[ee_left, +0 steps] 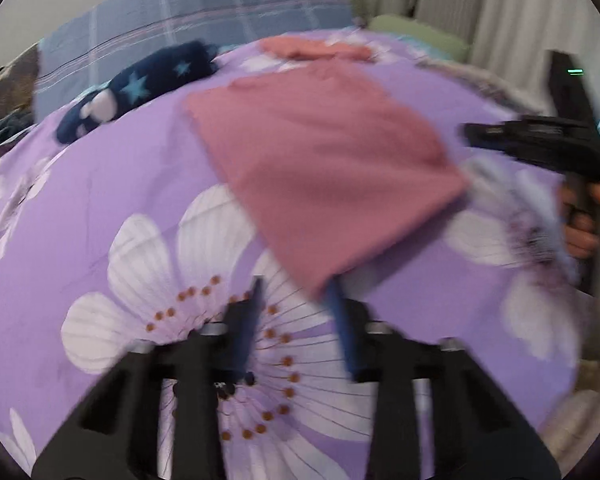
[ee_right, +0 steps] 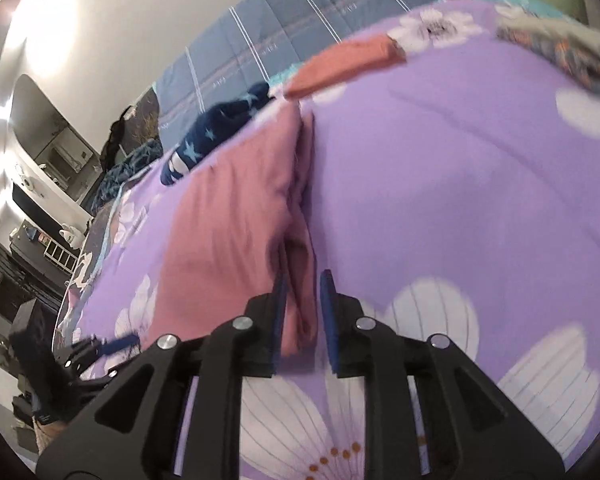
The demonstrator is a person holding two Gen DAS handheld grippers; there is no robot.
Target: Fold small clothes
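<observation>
A folded dusty-pink garment (ee_left: 324,152) lies flat on the purple flowered bedspread (ee_left: 100,180). My left gripper (ee_left: 296,292) is at its near corner with the jaws apart. The corner just reaches the right fingertip, and only bedspread shows between the fingers. In the right wrist view the pink garment (ee_right: 228,232) shows its folded side edge. That edge lies between the fingers of my right gripper (ee_right: 304,292), with a thin gap of bedspread beside the right pad. The right gripper (ee_left: 470,134) also shows at the garment's right side, and the left gripper (ee_right: 120,344) at the lower left.
A salmon garment (ee_left: 316,48) and a navy star-print piece (ee_left: 148,84) lie further back on the bed. Behind them is a blue plaid quilt (ee_left: 204,12). A person's hand (ee_left: 580,232) holds the right gripper at the bed's right edge. Shelves (ee_right: 40,240) stand at the left.
</observation>
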